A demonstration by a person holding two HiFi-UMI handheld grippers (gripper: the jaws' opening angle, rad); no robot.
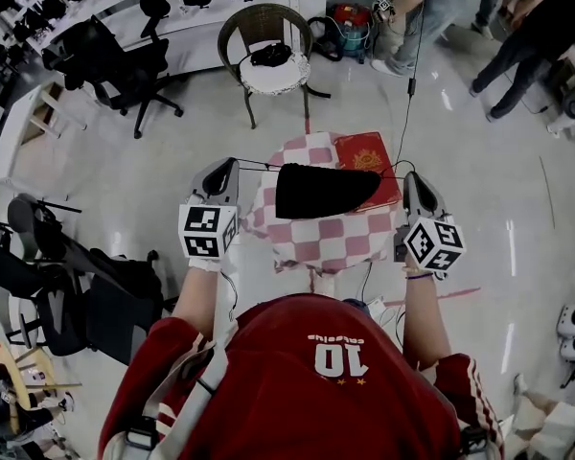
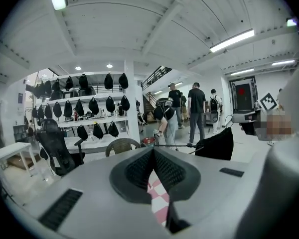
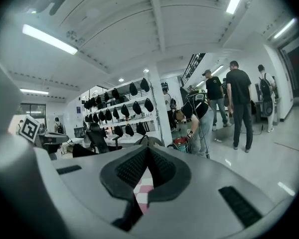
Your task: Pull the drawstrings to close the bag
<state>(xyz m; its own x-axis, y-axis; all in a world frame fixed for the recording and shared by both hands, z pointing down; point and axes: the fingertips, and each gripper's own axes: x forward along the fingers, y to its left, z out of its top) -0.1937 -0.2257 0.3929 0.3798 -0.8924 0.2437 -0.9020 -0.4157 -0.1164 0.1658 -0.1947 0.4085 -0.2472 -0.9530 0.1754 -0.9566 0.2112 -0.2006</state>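
Note:
A black drawstring bag [image 1: 321, 190] lies on a small table draped in a pink-and-white checked cloth [image 1: 316, 242]. It is lifted and stretched between both grippers. My left gripper [image 1: 232, 165] is at the bag's left, shut on a thin drawstring [image 1: 261, 166] drawn taut to the bag's mouth. In the left gripper view that drawstring [image 2: 179, 145] runs from my shut gripper [image 2: 153, 151] to the bag [image 2: 217, 143]. To the bag's right my right gripper [image 1: 408, 178] is shut on the other drawstring [image 1: 393, 174]. The right gripper view shows my gripper [image 3: 147, 149] shut and the bag [image 3: 84, 151] at far left.
A red book [image 1: 369, 156] lies on the cloth under the bag's right end. Beyond the table stand a wicker chair [image 1: 265, 51] and a black office chair [image 1: 125, 65]. People stand at the back right [image 1: 527, 27]. A shelf of black bags [image 2: 89, 108] lines the far wall.

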